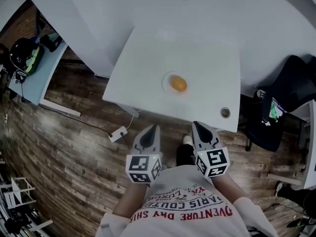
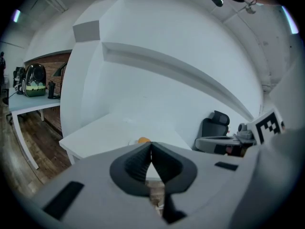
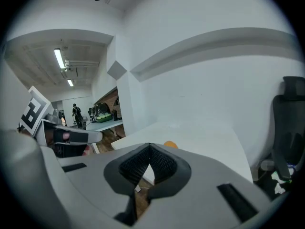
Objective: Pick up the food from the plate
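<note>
A person standing at the near edge of a white table [image 1: 148,58] held the left gripper [image 1: 152,129] and the right gripper [image 1: 196,126] side by side at waist height, both pointing toward the table and short of it, over the wooden floor [image 1: 74,157]. The left gripper view showed that tool's ribbed black jaws pressed together at the tips with nothing between them, and the right gripper view showed the same of the other pair: closed tip to tip and empty. The food [image 1: 178,84], a rounded orange piece, lay on a small white plate [image 1: 165,82] near the middle of the table, well apart from both grippers and touched by neither. In the left gripper view the food [image 2: 143,140] peeped just above the closed jaws, and in the right gripper view it [image 3: 170,145] sat just up and to the right of them on the tabletop. A small round object [image 1: 225,112] rested near the table's near right corner; what it was could not be made out. On the floor below the table's near edge lay a white power adapter [image 1: 117,134] with its cable trailing off to the left. A black office chair [image 1: 279,102] stood to the right of the table, and a pale side desk [image 1: 34,78] carrying a dark bag [image 1: 23,56] stood to the left. The person wore a light T-shirt [image 1: 187,206] with red lettering.
</note>
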The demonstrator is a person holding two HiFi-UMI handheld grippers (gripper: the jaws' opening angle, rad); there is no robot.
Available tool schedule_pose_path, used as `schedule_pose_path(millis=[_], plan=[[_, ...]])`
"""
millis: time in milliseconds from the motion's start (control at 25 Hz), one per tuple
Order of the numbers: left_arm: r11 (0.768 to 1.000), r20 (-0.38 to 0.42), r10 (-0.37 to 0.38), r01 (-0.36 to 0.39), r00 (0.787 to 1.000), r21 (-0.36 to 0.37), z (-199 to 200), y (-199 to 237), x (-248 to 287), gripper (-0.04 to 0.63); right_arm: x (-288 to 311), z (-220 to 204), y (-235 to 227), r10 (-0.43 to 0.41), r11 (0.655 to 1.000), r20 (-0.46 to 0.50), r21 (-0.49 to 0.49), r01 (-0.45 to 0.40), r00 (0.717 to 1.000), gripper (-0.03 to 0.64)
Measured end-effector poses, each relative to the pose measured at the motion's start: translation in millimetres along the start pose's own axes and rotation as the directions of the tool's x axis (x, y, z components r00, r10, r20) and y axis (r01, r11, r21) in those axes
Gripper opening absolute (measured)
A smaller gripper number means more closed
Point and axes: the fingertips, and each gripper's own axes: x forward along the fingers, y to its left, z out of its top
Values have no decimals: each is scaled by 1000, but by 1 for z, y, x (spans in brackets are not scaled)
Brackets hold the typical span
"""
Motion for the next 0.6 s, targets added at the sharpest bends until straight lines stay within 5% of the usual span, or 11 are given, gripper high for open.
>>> schedule_pose_path(millis=[400, 600], plan=[[988, -54, 144, -147, 988, -53, 33, -8, 122, 6, 88, 53, -99, 122, 993, -17, -9, -122, 992, 8], [978, -138, 142, -161, 980, -133, 24, -15, 177, 6, 121, 50, -135, 148, 989, -63, 32, -146, 987, 8]])
